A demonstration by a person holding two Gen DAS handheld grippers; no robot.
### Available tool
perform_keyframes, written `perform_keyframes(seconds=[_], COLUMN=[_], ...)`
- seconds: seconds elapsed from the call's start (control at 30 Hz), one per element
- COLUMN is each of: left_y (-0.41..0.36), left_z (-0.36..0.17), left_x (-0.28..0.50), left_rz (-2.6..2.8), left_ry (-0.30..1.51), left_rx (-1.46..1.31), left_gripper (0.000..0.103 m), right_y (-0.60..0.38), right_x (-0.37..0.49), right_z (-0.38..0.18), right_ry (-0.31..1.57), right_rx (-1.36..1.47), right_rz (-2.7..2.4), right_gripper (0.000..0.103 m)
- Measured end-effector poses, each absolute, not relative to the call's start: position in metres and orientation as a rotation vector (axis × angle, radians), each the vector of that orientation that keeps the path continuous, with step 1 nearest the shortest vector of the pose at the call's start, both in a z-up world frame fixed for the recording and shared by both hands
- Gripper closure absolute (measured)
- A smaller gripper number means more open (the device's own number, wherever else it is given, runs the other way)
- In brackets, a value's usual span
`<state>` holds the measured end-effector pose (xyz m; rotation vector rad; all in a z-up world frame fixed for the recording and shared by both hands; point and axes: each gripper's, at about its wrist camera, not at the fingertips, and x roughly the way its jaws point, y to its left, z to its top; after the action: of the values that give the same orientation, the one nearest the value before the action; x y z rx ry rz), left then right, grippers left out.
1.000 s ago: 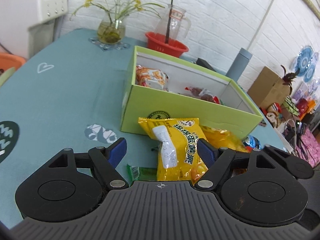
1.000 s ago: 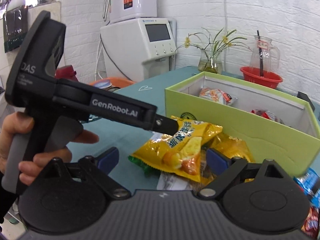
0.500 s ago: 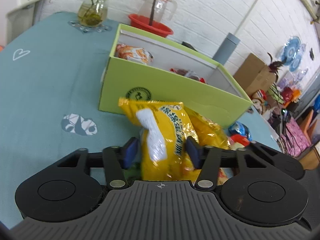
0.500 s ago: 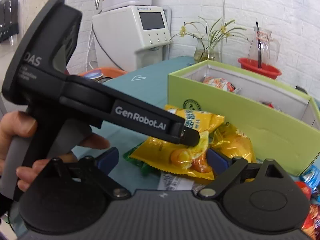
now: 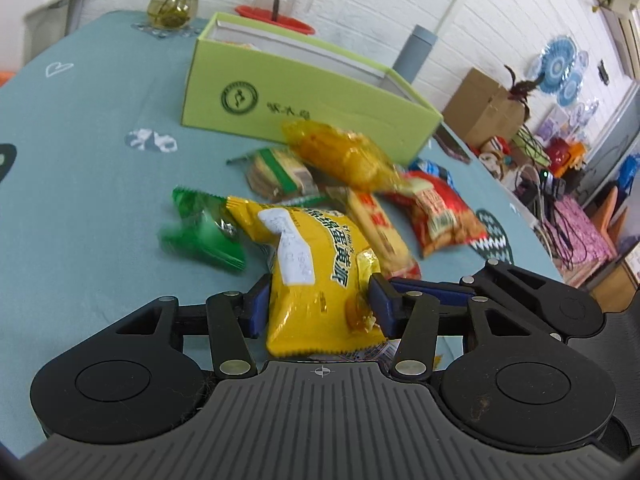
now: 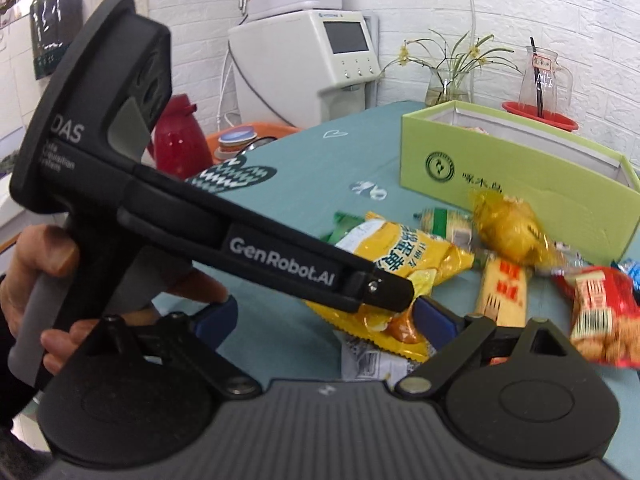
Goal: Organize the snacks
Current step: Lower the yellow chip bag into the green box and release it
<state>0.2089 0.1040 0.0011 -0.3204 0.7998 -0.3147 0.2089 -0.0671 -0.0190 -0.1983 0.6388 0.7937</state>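
My left gripper (image 5: 320,306) holds a yellow snack packet (image 5: 316,256) with a white label. Its blue pads press the packet's lower sides, while the jaws are easing slightly wider. The packet hangs above the teal tablecloth (image 5: 80,152), in front of the open green box (image 5: 304,92). Loose snacks lie between them: a green packet (image 5: 204,236), a biscuit pack (image 5: 280,172), an orange-yellow bag (image 5: 344,156), a long yellow-red bar (image 5: 376,232) and a red packet (image 5: 436,212). My right gripper (image 6: 326,320) stands open just behind the yellow packet (image 6: 404,252), with nothing gripped.
A person's hand (image 6: 24,264) grips the left tool's handle. Behind the box stand a flower vase (image 5: 172,4), a red bowl (image 5: 276,20) with a glass jug, and a grey bottle (image 5: 416,52). A white dispenser (image 6: 308,56) and red thermos (image 6: 180,140) sit off the table's left.
The left gripper closed on the yellow packet, then drew back from the green box with it. The right gripper backed away too, staying open. More loose snacks are now in view.
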Motion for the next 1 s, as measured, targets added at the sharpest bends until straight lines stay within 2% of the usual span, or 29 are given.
perform_keyframes(seconds=[0.13, 0.2, 0.5, 0.53, 0.57, 0.6, 0.63, 0.67, 0.83, 1.0], left_y=[0.108, 0.109, 0.113, 0.114, 0.115, 0.117, 0.118, 0.12, 0.123, 0.112], left_z=[0.005, 0.007, -0.005, -0.006, -0.008, -0.01, -0.011, -0.009, 0.03, 0.067], left_x=[0.206, 0.205, 0.218, 0.22, 0.222, 0.224, 0.225, 0.223, 0.221, 0.27], left_rz=[-0.305, -0.302, -0.299, -0.301, -0.3, -0.304, -0.307, -0.307, -0.367, -0.362], left_ry=[0.799, 0.788, 0.844, 0.848, 0.855, 0.868, 0.877, 0.875, 0.772, 0.708], left_rx=[-0.362, -0.36, -0.407, -0.413, -0.416, -0.418, -0.422, -0.432, -0.415, -0.331], left_gripper=[0.066, 0.056, 0.056, 0.056, 0.062, 0.079, 0.08, 0.082, 0.082, 0.081], right_y=[-0.083, -0.09, -0.076, -0.072, -0.069, -0.066, -0.064, -0.062, -0.062, -0.061], right_x=[0.207, 0.21, 0.243, 0.247, 0.25, 0.253, 0.253, 0.25, 0.237, 0.279], right_z=[-0.015, -0.014, -0.026, -0.028, -0.031, -0.034, -0.035, -0.033, 0.001, 0.026], right_ry=[0.621, 0.614, 0.663, 0.672, 0.681, 0.69, 0.694, 0.684, 0.543, 0.47], right_rx=[-0.146, -0.123, -0.096, -0.102, -0.113, -0.126, -0.137, -0.158, -0.216, -0.232], right_rz=[0.749, 0.732, 0.769, 0.773, 0.774, 0.774, 0.774, 0.769, 0.755, 0.734], right_gripper=[0.01, 0.01, 0.01, 0.01, 0.011, 0.013, 0.025, 0.03, 0.028, 0.023])
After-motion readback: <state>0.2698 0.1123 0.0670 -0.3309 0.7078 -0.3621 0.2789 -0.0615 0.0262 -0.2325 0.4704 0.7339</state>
